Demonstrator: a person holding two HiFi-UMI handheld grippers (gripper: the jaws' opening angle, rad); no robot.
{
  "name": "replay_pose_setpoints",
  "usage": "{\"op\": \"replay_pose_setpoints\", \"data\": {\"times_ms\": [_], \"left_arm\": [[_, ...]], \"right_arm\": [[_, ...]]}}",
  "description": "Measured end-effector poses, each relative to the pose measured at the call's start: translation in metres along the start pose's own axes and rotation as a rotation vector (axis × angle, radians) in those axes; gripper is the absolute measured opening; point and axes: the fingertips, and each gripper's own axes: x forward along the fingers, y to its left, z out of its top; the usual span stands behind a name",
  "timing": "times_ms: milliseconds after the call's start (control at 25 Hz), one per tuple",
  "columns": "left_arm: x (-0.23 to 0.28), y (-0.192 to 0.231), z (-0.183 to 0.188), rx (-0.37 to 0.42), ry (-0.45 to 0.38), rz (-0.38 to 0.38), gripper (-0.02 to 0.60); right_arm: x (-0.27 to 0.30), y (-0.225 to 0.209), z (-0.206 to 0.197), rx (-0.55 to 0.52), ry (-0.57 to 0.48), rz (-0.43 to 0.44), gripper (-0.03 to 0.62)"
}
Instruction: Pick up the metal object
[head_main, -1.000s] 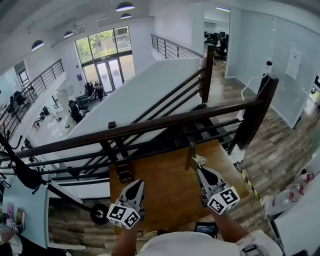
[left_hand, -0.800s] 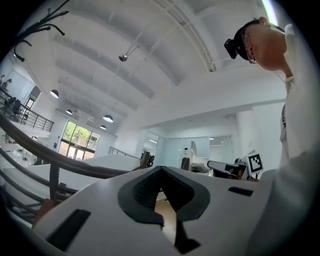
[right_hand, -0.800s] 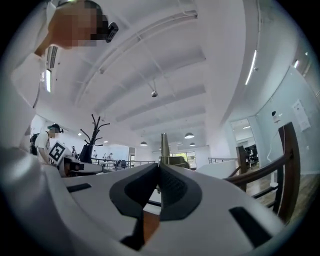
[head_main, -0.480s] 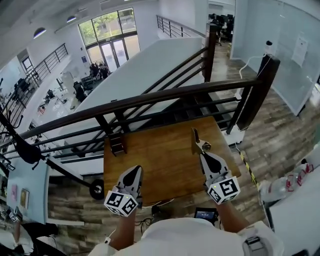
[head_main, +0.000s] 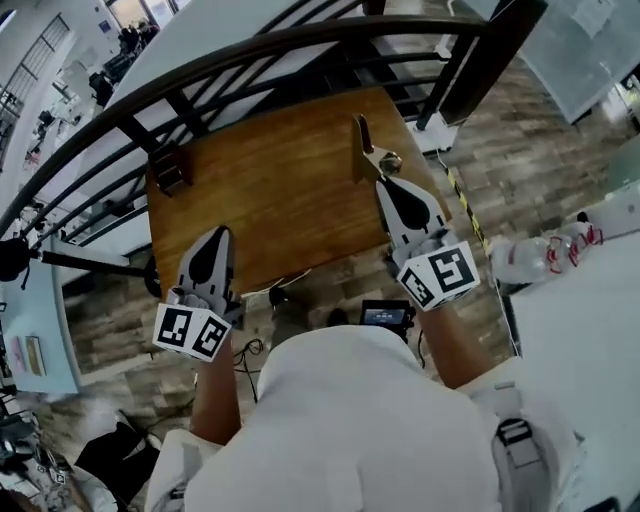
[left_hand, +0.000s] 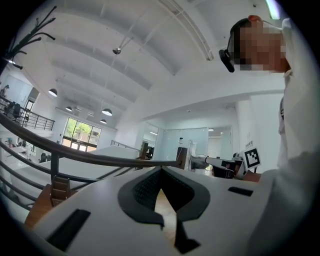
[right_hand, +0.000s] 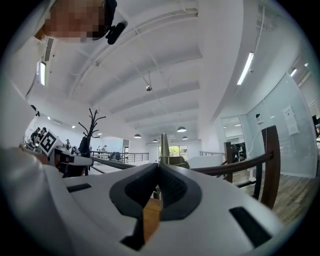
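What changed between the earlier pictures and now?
Both drew back toward the near edge of the wooden table: the left hand-held gripper, shut and empty, and the right hand-held gripper, carrying the metal object with it. Nothing was taken or released. The grip and the table stayed.

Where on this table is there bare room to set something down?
The middle of the wooden table is bare, from the dark block at its far left corner across to the metal object at the tips of the right gripper, and forward to the left gripper. It is crowded at the right edge and along the far edge under the railing.
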Motion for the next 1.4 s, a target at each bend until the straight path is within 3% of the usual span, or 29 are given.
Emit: {"op": "replay_pose_setpoints", "data": {"times_ms": [480,1400], "left_arm": [[-0.017,-0.016,-0.023,-0.038,0.005,-0.054,0.014],[-0.073,-0.019,-0.044,-0.051,0.028,-0.001,0.014]], "right_arm": [[-0.024,0.010,-0.028,0.061,0.016,0.002,0.026],[-0.041,0.055,-0.041,0.137,0.001,0.069,0.026]]}}
